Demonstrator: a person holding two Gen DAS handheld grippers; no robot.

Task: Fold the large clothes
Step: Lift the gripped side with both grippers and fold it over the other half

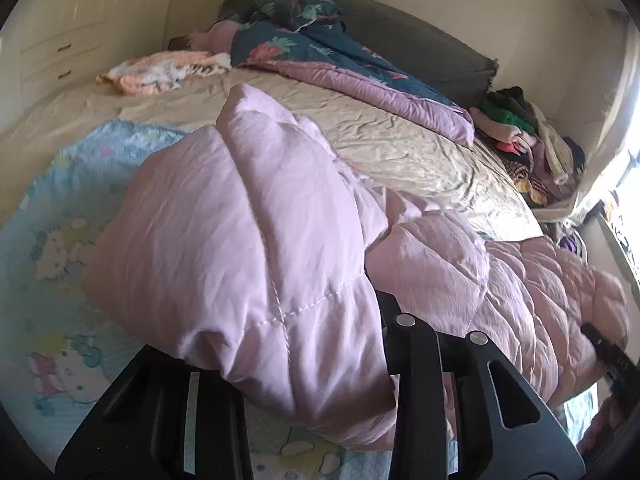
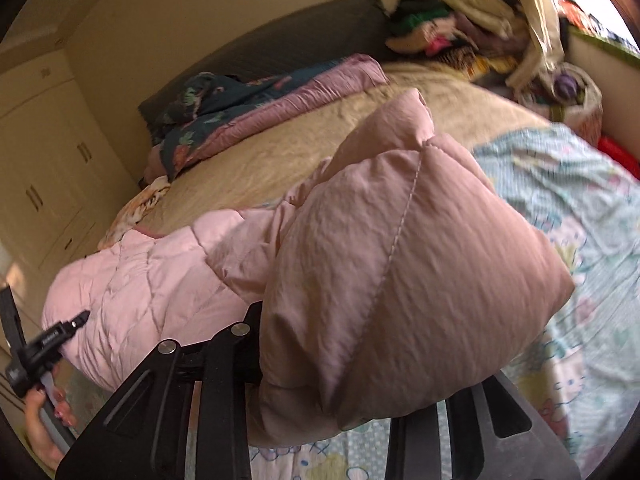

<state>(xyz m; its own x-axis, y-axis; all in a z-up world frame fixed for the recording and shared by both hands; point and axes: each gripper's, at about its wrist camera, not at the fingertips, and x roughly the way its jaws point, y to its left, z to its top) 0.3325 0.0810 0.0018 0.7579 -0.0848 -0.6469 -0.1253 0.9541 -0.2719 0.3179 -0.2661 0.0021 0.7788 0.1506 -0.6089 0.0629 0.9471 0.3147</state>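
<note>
Clearly soft, puffy and light, the pink quilted coat (image 1: pixel 248 240) bunches where left gripper (image 1: pixel 384 364) and right gripper (image 2: pixel 260 364) each pinch an edge.

Ahead of your grippers the bed (image 1: pixel 400 148) is covered by a wrinkled beige sheet, with a pale blue cartoon-print blanket (image 1: pixel 60 240) spread right under them. The pink quilted coat (image 1: pixel 540 288) rests on that blanket between your two grippers. Far beyond them lie a floral quilt (image 1: pixel 320 52), a peach cloth (image 1: pixel 160 72) and a clothes heap (image 1: pixel 528 136).
</note>
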